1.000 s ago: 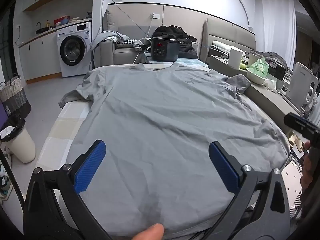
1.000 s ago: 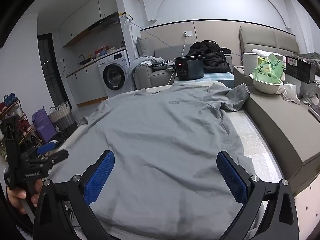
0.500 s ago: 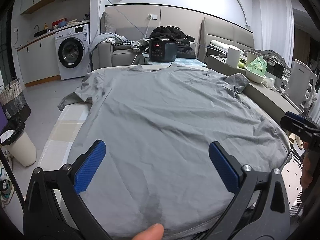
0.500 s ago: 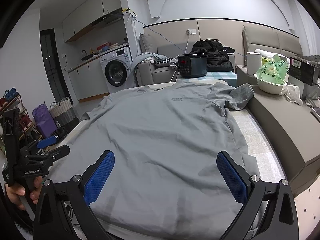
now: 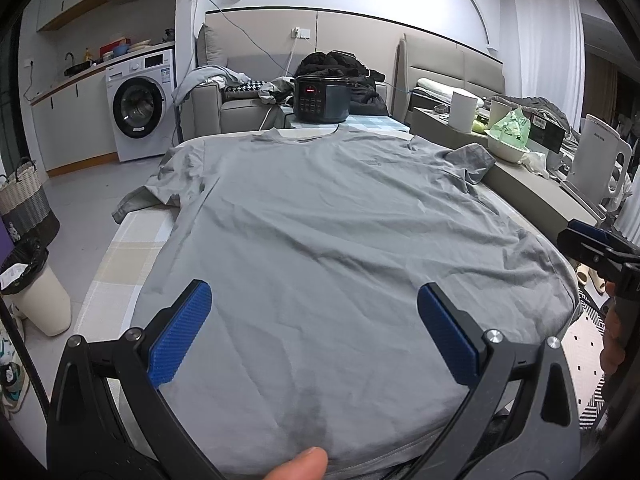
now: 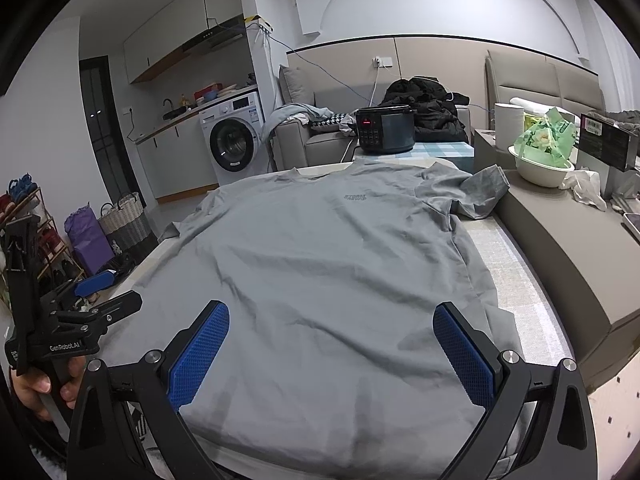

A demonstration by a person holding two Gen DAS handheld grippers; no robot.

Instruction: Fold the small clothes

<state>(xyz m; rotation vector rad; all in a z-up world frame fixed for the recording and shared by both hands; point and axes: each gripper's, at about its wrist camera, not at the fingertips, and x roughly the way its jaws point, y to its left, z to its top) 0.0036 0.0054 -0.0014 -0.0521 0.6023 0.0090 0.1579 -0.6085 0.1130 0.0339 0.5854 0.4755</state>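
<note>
Both tongs, left tongs (image 5: 314,324) and right tongs (image 6: 330,344), are hanging wide apart and empty above the near hem while you are facing a grey T-shirt (image 5: 340,232) lying flat, unfolded, on the bench (image 5: 132,240), every fold remaining.

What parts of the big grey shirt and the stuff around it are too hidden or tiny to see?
- Grey shirt hem: in the left wrist view, cut off at the bottom edge behind the left gripper and a fingertip.
- Chest print: right wrist view, too small to read.
- Left sleeve: droops over the table edge, its end hidden.
- Right sleeve: crumpled, its shape unclear.
- Bowl: contents covered by a green bag.
</note>
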